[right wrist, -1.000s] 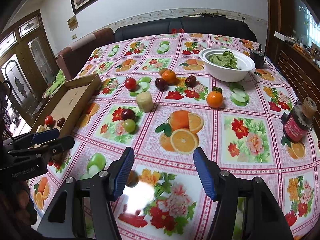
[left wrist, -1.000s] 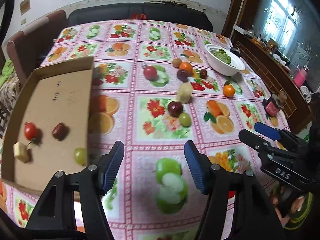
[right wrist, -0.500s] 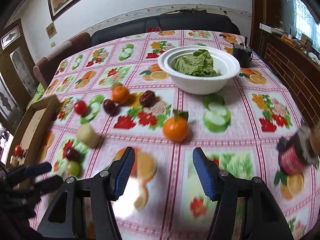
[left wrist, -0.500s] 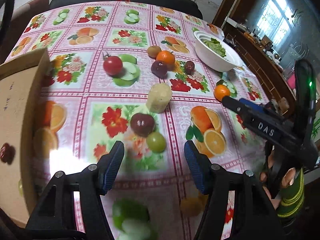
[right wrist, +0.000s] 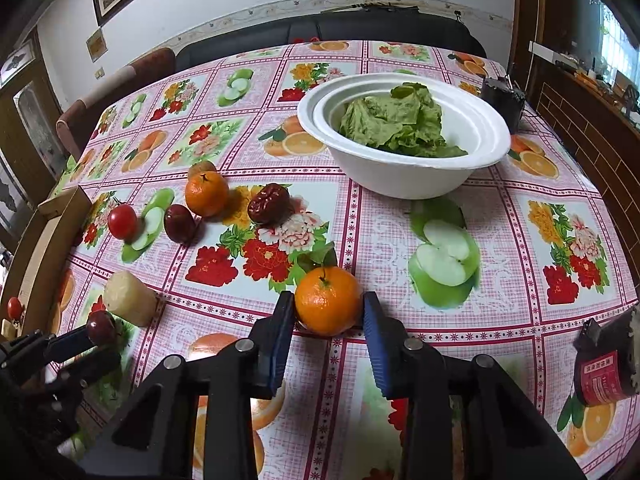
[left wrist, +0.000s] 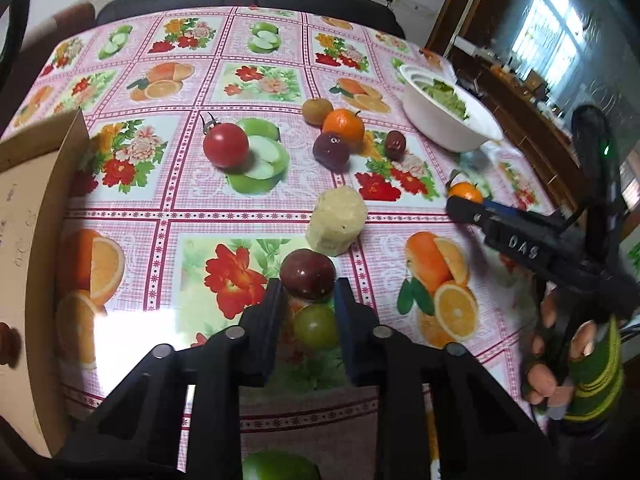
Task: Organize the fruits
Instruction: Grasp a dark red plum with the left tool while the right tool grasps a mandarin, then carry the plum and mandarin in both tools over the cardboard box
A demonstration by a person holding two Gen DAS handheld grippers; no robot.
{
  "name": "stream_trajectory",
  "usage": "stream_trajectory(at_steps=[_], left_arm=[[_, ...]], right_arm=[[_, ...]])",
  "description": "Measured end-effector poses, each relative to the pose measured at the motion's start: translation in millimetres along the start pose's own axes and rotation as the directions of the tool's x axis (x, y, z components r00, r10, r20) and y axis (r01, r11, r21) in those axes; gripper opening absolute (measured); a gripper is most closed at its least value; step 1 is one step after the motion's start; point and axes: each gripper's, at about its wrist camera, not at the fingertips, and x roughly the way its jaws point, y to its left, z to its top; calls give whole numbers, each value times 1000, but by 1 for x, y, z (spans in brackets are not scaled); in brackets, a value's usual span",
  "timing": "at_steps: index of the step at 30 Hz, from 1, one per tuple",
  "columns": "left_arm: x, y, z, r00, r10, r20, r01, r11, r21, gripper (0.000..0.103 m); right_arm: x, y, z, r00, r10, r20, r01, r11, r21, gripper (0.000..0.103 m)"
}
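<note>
My left gripper (left wrist: 308, 300) has closed around a green grape (left wrist: 316, 326) on the tablecloth; a dark plum (left wrist: 307, 274) sits right at its fingertips. My right gripper (right wrist: 327, 312) has its pads against both sides of a small orange (right wrist: 328, 300) resting on the table. Other fruits lie loose: a red tomato (left wrist: 225, 145), a second orange (left wrist: 343, 125), a dark plum (left wrist: 331, 151), a red date (right wrist: 268, 203), a pale yellow chunk (left wrist: 337, 220) and a brown fruit (left wrist: 316, 110). The cardboard box (left wrist: 36, 216) is at the left.
A white bowl of lettuce (right wrist: 404, 136) stands at the back right. A small jar with a red label (right wrist: 604, 364) stands at the right edge, and a dark container (right wrist: 502, 100) sits behind the bowl. A sofa runs along the table's far side.
Both grippers moved forward and down to the table. The left closed around the green grape; the right closed on the small orange. Both were wide open before.
</note>
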Motion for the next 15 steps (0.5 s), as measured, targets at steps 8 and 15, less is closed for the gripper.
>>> stream_trajectory(at_steps=[8,15], left_arm=[[-29,3,-10,1000,-18,25,17,1000,21,22],[-52,16,-22,999,-4,47,4,1000,15,23]], right_arm=[[-32,19,-13,998,62,32,-63,998,4,35],[-62,51,-29,990,132,55,-131,991,-13,35]])
